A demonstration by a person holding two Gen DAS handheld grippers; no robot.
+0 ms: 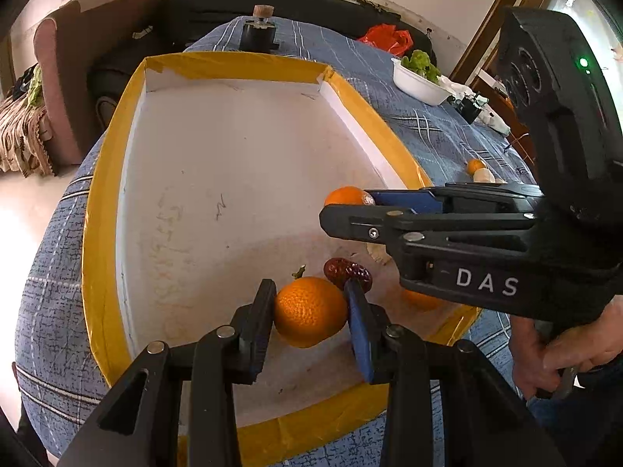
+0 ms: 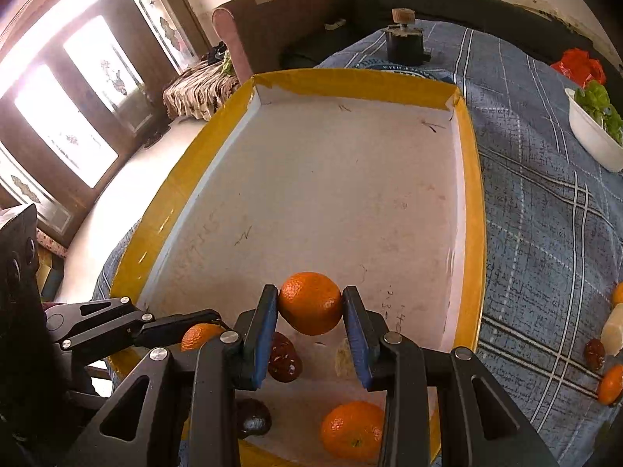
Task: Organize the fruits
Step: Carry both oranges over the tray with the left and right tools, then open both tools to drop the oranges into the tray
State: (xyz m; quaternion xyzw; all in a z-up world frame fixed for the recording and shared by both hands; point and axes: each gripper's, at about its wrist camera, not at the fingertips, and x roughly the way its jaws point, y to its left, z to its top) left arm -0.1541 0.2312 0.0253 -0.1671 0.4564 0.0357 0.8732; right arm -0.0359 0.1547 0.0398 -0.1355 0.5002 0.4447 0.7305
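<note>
Both grippers are mid-drop-off: left gripper (image 1: 309,311) fingers pinching a tangerine (image 1: 309,311) low over the yellow-rimmed tray (image 1: 97,233), right gripper (image 2: 310,303) fingers pinching another tangerine (image 2: 310,303) above it, so next I'd guess each lowers and lets go.

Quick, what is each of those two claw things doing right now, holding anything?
Left gripper: closed on an orange, over the yellow-rimmed tray.
Right gripper: closed on another orange, over the same tray.

Blue plaid table (image 2: 545,214) carries yellow-rimmed tray (image 2: 473,202), white bowl (image 2: 592,136), perhaps 3 oranges (image 2: 610,385).
</note>
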